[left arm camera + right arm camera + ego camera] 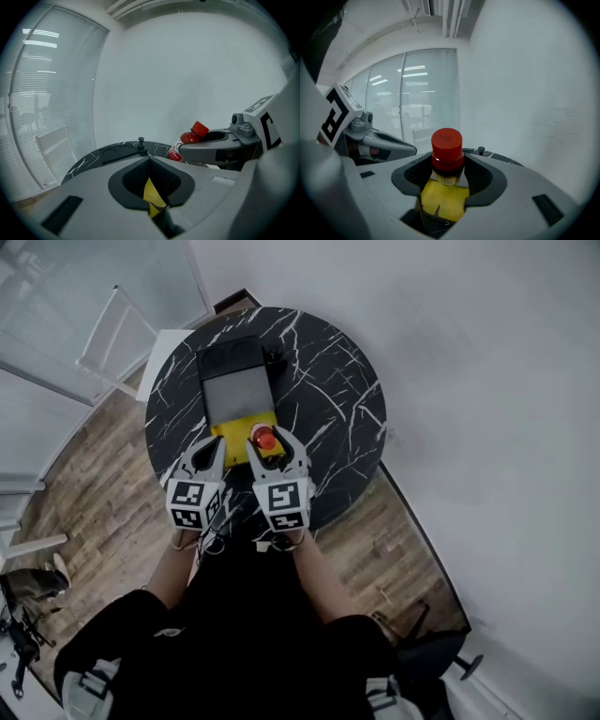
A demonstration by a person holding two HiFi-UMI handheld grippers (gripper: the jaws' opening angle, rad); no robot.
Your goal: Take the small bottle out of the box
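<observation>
Table: round black marble top (347, 399) by a white wall; we stand at its 6 o'clock rim.
Hidden: our grippers mask the inside of the yellow box (234, 432).
Left gripper (212, 451): pressed together on a yellow flap (152, 197).
Right gripper (272, 448): pinching the small bottle (266, 439) by its neck, cap up, over the box.
Open room: bare tabletop from 1 to 4 o'clock.
Nearby: dark case (236, 381) at the box's 12 o'clock; white chair (117, 338) at 10 o'clock, off the table.

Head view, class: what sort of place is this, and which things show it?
Probably an office or meeting room: round black marble table, wood-plank floor, glass wall with blinds.
</observation>
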